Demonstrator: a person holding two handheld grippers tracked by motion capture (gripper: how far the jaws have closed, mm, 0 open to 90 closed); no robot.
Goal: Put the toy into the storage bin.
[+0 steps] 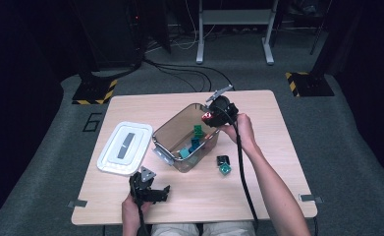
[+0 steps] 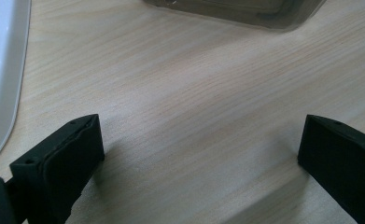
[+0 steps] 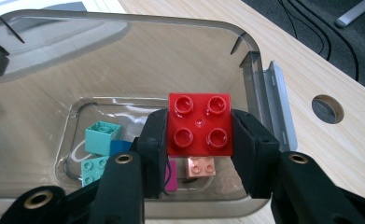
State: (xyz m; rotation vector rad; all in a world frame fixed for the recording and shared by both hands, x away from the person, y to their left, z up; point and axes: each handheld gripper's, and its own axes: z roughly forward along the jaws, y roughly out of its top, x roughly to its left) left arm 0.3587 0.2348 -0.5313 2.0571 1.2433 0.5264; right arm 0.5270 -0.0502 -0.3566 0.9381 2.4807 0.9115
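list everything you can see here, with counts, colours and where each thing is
table: 1, light wood, centre of the floor
bin: 1, clear grey plastic, mid-table, open
lid: 1, white with grey centre, flat on the table left of the bin
red brick: 1, four studs, held over the bin
bricks in bin: several, teal, blue, magenta, pink
bricks on table: 2, one black, one teal, right of the bin
left gripper: 1, black, open, near table edge
right gripper: 1, black, shut on the red brick
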